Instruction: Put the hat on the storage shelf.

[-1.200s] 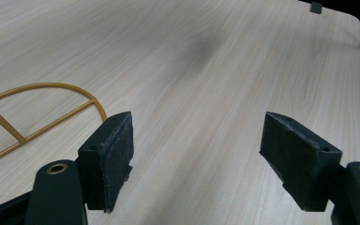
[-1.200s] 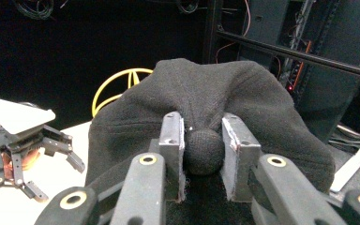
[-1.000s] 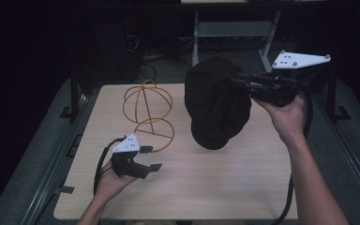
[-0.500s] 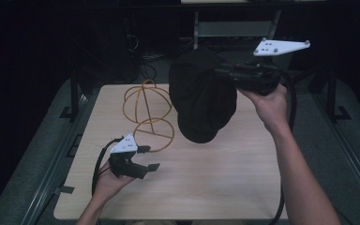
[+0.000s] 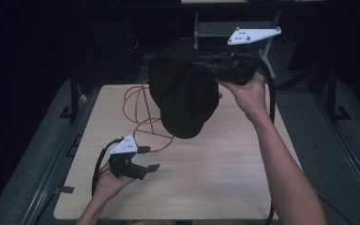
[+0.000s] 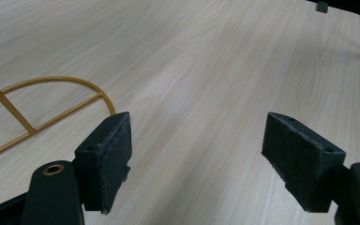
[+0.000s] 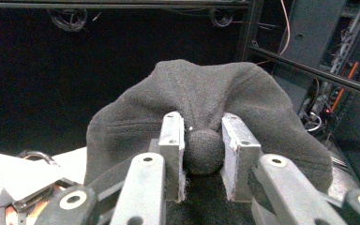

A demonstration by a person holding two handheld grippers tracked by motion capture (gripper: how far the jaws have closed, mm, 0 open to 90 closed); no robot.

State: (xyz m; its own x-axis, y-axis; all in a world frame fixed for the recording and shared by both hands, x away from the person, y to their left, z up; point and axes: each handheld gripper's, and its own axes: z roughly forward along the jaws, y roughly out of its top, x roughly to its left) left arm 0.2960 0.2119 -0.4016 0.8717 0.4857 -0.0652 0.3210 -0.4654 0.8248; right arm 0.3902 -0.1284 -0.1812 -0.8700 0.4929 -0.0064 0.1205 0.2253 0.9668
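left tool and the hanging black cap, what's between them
The orange wire stand on the pale wooden table, seen in the high view.

Lighting's pretty uneven here. The wooden table (image 5: 206, 187) is lit from above and comes out bright, with a soft sheen in the left gripper view, but everything around it drops to near black. The black hat (image 5: 185, 101) loses almost all detail from above. Close-up pads (image 6: 104, 164) look slightly soft.

Pale wooden table (image 5: 225, 183), rounded corners, orange wire stand (image 5: 145, 122) resting on it
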